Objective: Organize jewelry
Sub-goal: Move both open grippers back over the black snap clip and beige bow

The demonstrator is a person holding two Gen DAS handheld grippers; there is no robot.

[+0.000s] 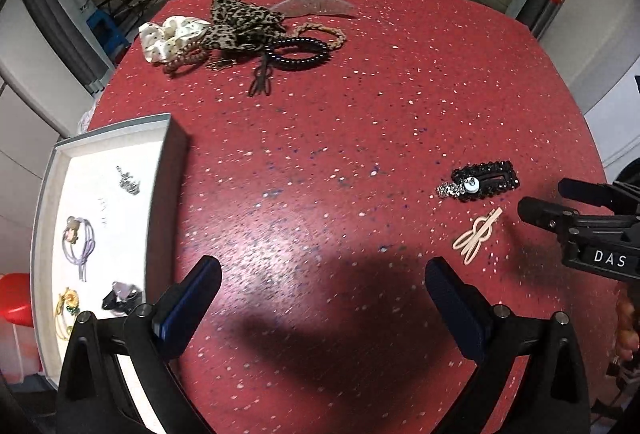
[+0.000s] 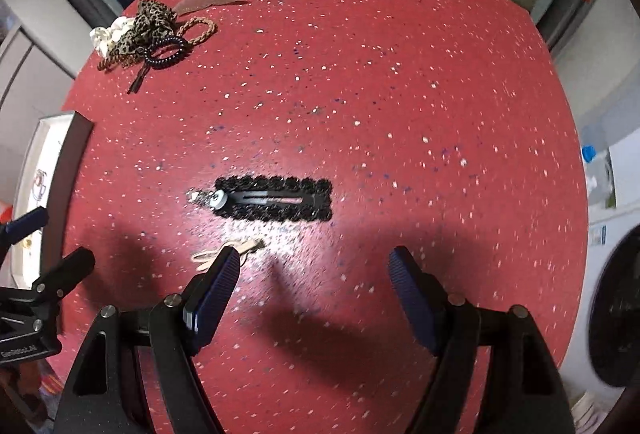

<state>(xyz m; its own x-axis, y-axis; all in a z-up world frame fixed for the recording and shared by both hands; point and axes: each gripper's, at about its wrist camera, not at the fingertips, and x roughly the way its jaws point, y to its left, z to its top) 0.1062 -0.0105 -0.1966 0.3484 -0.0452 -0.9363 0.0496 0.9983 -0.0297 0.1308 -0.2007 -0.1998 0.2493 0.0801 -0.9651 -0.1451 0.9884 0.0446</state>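
Note:
A black beaded snap clip [image 2: 276,198] lies on the red table [image 2: 400,93], just ahead of my open, empty right gripper [image 2: 314,266]; it also shows in the left wrist view [image 1: 486,180]. A small beige clip [image 1: 477,236] lies beside it, partly hidden by my right gripper's left finger [image 2: 216,286]. My left gripper [image 1: 322,274] is open and empty over the table, right of a white tray [image 1: 48,193] that holds several small hair pieces [image 1: 78,242]. A pile of scrunchies and hair ties [image 1: 236,33] lies at the far left.
A clear claw clip [image 1: 314,3] lies behind the pile. The right gripper shows at the right edge of the left wrist view [image 1: 540,201]. A washing machine [image 2: 616,294] stands right of the table. A red stool [image 1: 14,298] is left of the tray.

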